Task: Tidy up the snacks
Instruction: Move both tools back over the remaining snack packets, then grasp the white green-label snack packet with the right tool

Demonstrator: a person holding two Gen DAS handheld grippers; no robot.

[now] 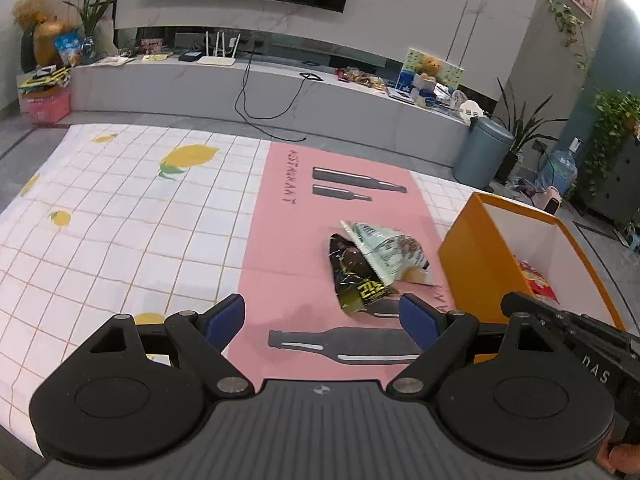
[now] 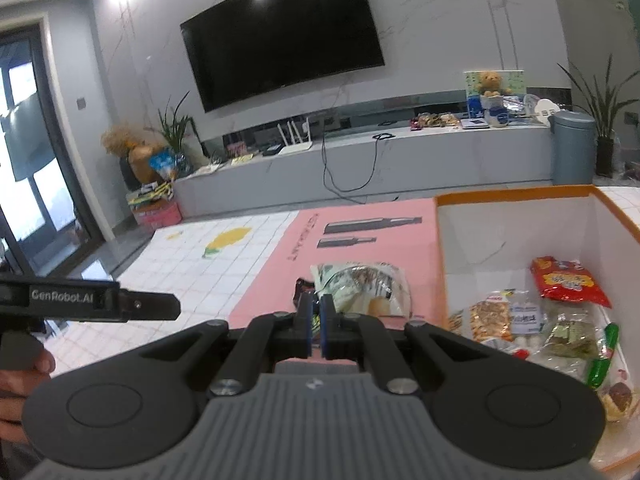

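Left gripper (image 1: 322,316): lower centre of the left wrist view; blue pads set wide apart, nothing between them, hanging over the pink mat (image 1: 280,240).
Right gripper (image 2: 316,322): lower centre of the right wrist view; blue pads drawn together with only a slit showing. Whether they pinch anything cannot be told; a scrap of yellow-green shows in the slit.
Dark snack packet (image 1: 356,276): lying on the pink mat, centre right of the left wrist view, just beyond the left gripper's right pad.
Pale snack packet (image 1: 388,252): overlapping the dark packet's upper right side, beside the box wall. In the right wrist view both packets sit directly beyond the closed pads.
Orange box (image 1: 472,264): right edge of the left wrist view, white inside, standing on the table just beside the mat.
Box contents: red packet (image 2: 568,284) at the back; several clear and green-wrapped snacks (image 2: 532,328) heaped in front of it.
Tablecloth (image 1: 100,220): white grid with lemon prints, left of the mat.
Person: a hand (image 2: 20,376) at the left edge of the right wrist view, holding the other gripper's handle.
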